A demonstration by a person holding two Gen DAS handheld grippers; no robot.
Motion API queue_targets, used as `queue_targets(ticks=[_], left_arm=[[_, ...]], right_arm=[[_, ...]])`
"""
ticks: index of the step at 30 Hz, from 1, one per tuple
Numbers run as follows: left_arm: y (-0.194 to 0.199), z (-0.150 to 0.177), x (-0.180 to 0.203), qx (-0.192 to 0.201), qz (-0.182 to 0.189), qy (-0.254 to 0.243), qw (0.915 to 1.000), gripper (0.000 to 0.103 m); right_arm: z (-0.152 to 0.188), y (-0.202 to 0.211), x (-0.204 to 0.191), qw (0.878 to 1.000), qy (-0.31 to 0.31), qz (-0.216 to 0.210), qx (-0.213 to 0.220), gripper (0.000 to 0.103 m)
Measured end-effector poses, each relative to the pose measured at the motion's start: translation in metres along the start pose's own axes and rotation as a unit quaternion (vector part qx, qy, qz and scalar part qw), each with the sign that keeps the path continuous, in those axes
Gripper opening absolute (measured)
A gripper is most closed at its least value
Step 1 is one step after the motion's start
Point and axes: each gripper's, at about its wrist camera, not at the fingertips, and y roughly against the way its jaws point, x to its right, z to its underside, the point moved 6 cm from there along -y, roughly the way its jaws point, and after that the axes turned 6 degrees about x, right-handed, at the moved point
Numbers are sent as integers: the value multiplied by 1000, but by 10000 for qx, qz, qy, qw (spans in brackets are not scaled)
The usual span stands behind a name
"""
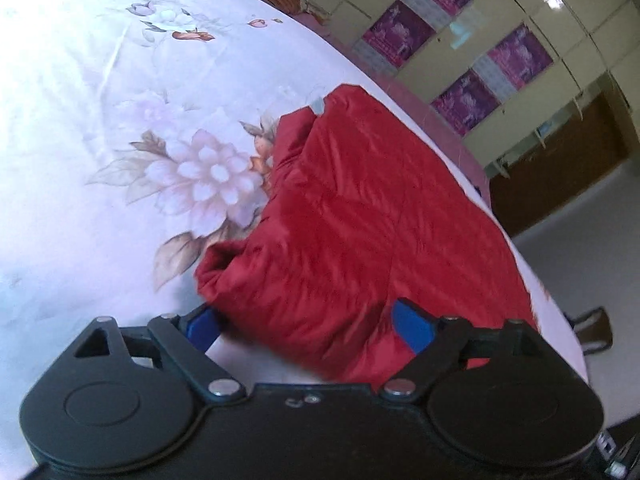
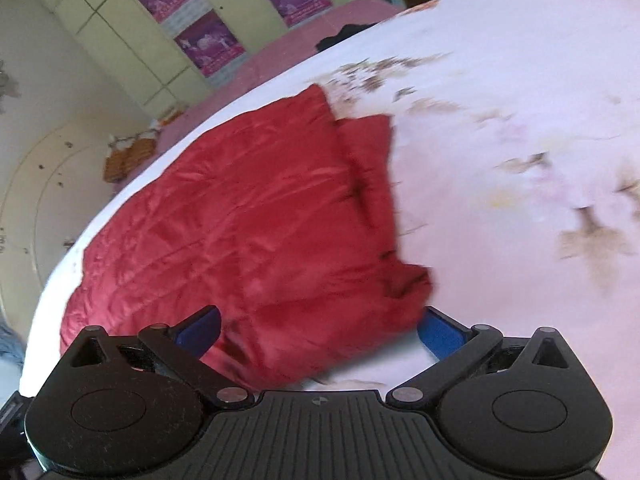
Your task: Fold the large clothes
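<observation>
- Red quilted jacket (image 1: 360, 216), already folded into a bundle, lies on the floral bedsheet (image 1: 100, 120) near the bed's edge.
- Left gripper (image 1: 308, 324) and right gripper (image 2: 320, 330) are both spread wide, pinching nothing.
- Risk: the slippery, puffy fabric may spring open, or a careless nudge could push it off the edge.
- No containers are visible.

Left tool (image 1: 306, 322) black, blue pads; right tool (image 2: 320, 330) ribbed.

Blur and cut-offs noted

We find the sheet (image 2: 520, 152) print smeared in the right view; posters (image 1: 400, 34) too small to read; jacket (image 1: 360, 220) edge hidden behind gripper bodies.
</observation>
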Motion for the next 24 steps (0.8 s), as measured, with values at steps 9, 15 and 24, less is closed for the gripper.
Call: queue_targets(ticks=[9,15,24], left_arm=[[-15,-4,0,105,36,280,9995,27],[18,-9,8,141,85,64,9998,14],[117,36,-32,-135,247,-75,9996,14]], right_arm=[[0,-18,-14,9996,193,-100,165,44],[-6,7,-19,9992,196,-354,73,25],[60,99,-17,9985,279,-471,-14,24]])
